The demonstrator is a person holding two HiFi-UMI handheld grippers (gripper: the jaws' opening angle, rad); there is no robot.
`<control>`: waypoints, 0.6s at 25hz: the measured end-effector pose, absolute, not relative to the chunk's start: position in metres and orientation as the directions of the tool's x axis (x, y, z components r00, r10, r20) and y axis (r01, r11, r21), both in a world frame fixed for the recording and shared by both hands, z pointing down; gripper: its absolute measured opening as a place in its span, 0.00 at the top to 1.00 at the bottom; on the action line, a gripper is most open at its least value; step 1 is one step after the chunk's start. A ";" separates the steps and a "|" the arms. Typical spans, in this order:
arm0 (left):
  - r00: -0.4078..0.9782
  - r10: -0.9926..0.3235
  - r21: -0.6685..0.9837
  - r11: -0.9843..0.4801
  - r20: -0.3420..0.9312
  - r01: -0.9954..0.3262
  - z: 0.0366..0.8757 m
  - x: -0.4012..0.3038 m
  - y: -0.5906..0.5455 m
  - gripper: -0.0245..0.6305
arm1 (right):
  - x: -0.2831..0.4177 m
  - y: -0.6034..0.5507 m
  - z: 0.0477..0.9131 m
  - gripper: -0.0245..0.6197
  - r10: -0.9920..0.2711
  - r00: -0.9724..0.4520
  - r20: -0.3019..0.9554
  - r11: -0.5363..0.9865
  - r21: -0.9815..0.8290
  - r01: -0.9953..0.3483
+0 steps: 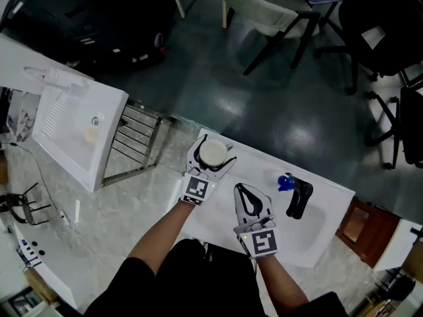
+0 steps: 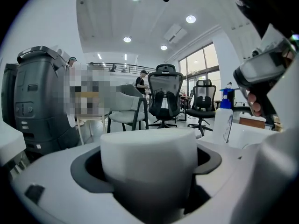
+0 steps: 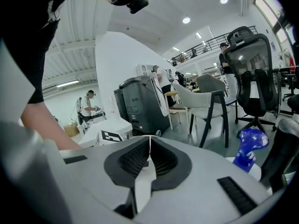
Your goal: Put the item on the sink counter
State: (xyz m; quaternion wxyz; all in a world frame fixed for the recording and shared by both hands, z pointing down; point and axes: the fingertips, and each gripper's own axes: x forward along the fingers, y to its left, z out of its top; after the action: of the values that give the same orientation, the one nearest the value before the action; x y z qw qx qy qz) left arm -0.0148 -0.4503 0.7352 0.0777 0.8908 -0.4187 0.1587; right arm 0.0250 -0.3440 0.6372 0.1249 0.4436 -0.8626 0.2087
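A white round cup-like item (image 1: pixel 213 152) sits between the jaws of my left gripper (image 1: pixel 211 156), which is shut on it over the far left corner of the white sink counter (image 1: pixel 327 226). In the left gripper view the item (image 2: pixel 148 164) fills the space between the dark pads. My right gripper (image 1: pixel 250 197) hovers over the counter's middle, shut with nothing in it; its tips (image 3: pixel 149 138) meet in the right gripper view.
A blue-topped spray bottle (image 1: pixel 285 181) and a black faucet (image 1: pixel 299 197) stand at the counter's right. Left of the counter are a metal rack (image 1: pixel 135 140) and a white sink unit (image 1: pixel 73 134). Office chairs (image 1: pixel 277 15) stand on the dark floor beyond.
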 end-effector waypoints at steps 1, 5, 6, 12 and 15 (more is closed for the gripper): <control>0.599 -0.715 -0.006 -0.644 0.359 -0.765 0.737 -0.016 -0.448 0.24 | 0.024 -0.345 0.636 0.91 -0.713 -0.579 0.396 0.523 -0.248 -0.815; 0.606 -0.687 -0.031 -0.671 0.401 -0.741 0.746 -0.021 -0.440 0.24 | 0.024 -0.355 0.626 0.91 -0.732 -0.575 0.366 0.524 -0.237 -0.818; 0.608 -0.681 -0.034 -0.676 0.408 -0.736 0.747 -0.021 -0.439 0.24 | 0.025 -0.354 0.626 0.91 -0.726 -0.574 0.378 0.522 -0.241 -0.818; 0.608 -0.680 -0.039 -0.679 0.410 -0.733 0.748 -0.022 -0.442 0.24 | 0.033 -0.353 0.623 0.91 -0.778 -0.536 0.327 0.493 -0.211 -0.844; 0.613 -0.676 -0.030 -0.681 0.409 -0.731 0.749 -0.022 -0.443 0.24 | 0.036 -0.348 0.625 0.91 -0.790 -0.515 0.333 0.473 -0.203 -0.857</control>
State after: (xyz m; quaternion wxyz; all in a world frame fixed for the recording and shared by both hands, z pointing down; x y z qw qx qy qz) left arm -0.0219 -0.4434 0.7488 0.0699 0.8953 -0.3931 0.1977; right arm 0.0362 -0.3476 0.6252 0.0969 0.4828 -0.8528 0.1739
